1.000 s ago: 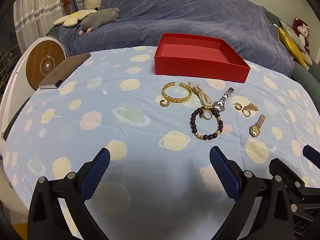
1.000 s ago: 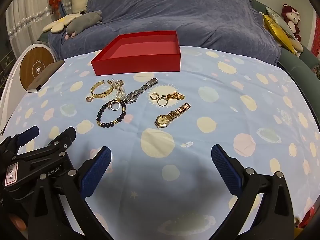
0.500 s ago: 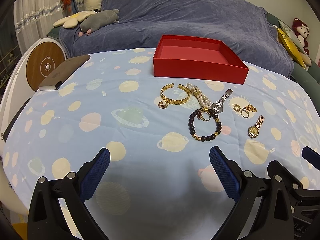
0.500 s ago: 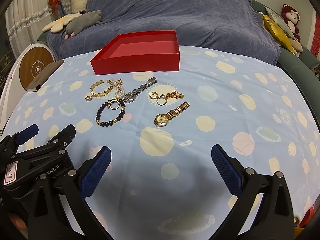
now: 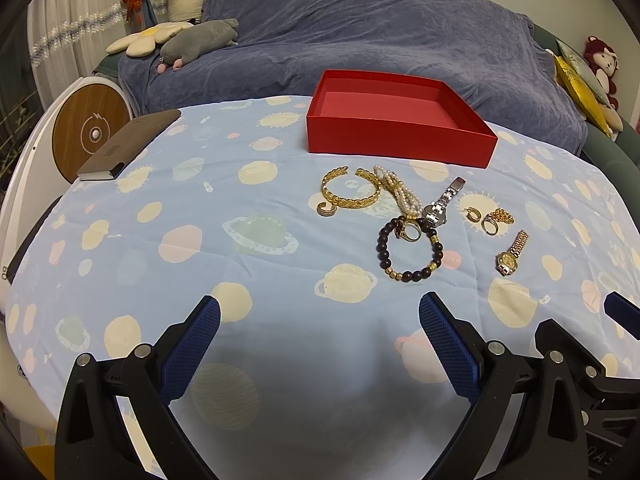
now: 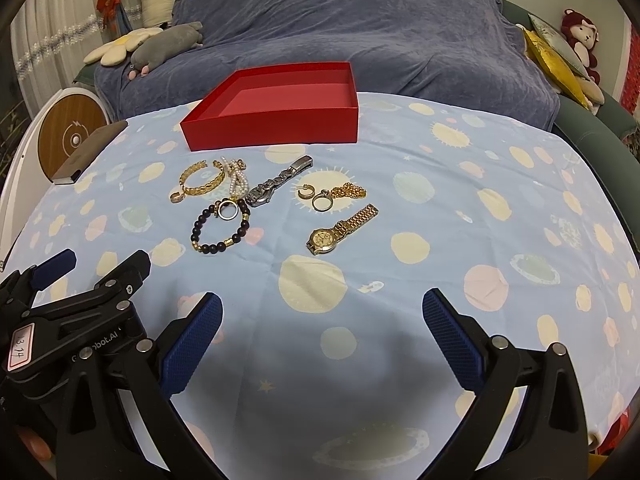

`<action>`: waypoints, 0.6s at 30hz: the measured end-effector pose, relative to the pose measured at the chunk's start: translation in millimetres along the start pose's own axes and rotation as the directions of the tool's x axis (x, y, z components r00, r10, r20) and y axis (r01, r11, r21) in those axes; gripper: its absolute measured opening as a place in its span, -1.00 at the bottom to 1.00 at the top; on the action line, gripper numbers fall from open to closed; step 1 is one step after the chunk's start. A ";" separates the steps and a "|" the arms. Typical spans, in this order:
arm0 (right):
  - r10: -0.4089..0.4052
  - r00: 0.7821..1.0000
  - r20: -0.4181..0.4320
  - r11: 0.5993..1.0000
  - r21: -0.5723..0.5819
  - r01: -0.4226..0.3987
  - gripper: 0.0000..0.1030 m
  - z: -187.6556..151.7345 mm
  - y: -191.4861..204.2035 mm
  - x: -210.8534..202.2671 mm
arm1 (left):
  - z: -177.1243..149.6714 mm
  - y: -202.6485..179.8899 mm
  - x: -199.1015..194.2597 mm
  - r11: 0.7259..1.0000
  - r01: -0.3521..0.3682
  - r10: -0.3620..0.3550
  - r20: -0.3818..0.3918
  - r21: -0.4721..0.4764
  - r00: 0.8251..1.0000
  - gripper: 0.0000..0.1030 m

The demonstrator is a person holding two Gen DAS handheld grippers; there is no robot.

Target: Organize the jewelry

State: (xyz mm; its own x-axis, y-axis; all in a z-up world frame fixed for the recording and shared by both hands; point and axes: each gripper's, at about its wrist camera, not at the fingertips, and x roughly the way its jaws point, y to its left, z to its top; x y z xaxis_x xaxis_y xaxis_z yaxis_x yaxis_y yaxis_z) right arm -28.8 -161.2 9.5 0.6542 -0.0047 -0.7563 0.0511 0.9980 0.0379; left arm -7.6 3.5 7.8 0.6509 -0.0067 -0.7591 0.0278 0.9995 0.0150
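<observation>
Both grippers, left (image 5: 319, 338) and right (image 6: 322, 336), gape empty. Ahead of the fingertips, the gold watch (image 6: 341, 229) lies with its band running away rightward. The jewelry has drawn slightly nearer than a second ago.

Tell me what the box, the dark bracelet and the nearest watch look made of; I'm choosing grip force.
Box: looks like stiff card, matte red, with thin straight walls and sharp folded corners.
Dark bracelet: round dark beads, possibly wood or stone, dull sheen, with a few gold-coloured spacers.
Watch: shiny gold-coloured metal, with a linked band; whether solid or plated cannot be told.
</observation>
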 end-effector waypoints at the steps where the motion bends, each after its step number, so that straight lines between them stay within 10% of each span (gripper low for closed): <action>1: -0.001 1.000 0.000 1.000 -0.001 0.001 0.90 0.0 0.0 0.0 | 0.7 -1.2 1.5 1.000 -0.001 0.001 -0.001 0.000 1.000 0.88; 18: -0.001 1.000 0.000 1.000 0.000 0.001 0.90 -0.2 -0.4 0.1 | 0.6 -1.8 2.6 1.000 -0.003 0.003 -0.001 0.003 1.000 0.88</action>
State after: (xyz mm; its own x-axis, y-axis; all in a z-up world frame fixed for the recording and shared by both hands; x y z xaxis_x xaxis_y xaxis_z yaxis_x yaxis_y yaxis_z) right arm -28.8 -161.6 9.3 0.6541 -0.0060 -0.7564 0.0516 0.9980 0.0367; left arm -5.5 1.7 6.2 0.6502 -0.0039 -0.7598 0.0281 0.9994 0.0190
